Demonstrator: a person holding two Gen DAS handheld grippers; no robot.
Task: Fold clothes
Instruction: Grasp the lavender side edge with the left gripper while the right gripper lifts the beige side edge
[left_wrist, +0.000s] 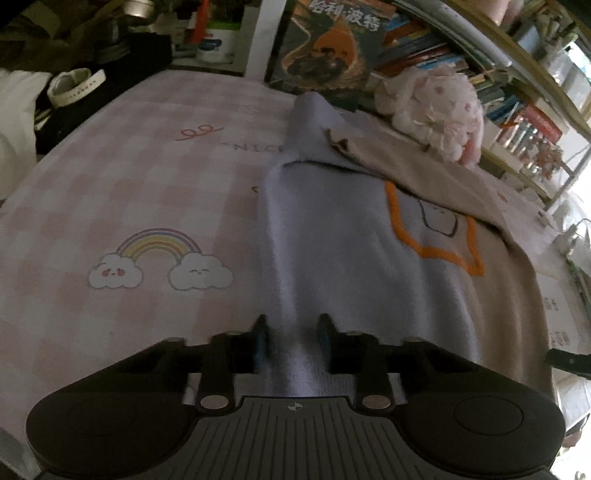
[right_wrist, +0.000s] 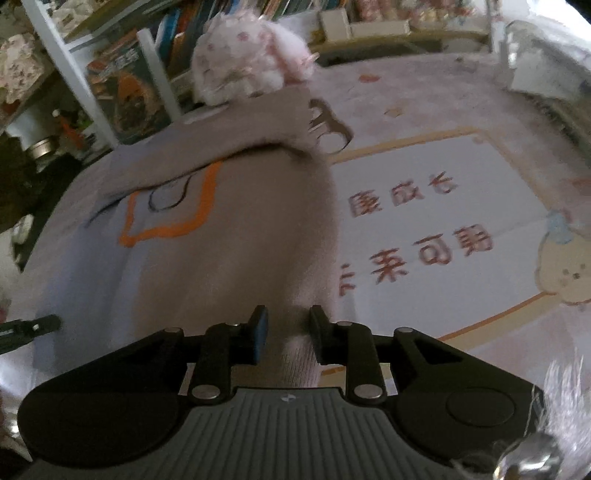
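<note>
Both sleeves of the lilac-and-beige sweater (left_wrist: 354, 258) lay folded inward, while the left gripper (left_wrist: 293, 341) and right gripper (right_wrist: 286, 332) each pinched its hem, bottom fold apparently remaining.

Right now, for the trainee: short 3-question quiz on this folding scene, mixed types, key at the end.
1. True or false: the left tool has cloth of the sweater between its fingers.
2. The outline stitched on the sweater's front is: A green, B orange, C black only.
3. Fill in: beyond the sweater, in front of the bookshelf, sits a pink and white ____ toy.

Key: 1 true. 2 B. 3 plush. The right tool likewise has the sweater's hem between its fingers.
</note>
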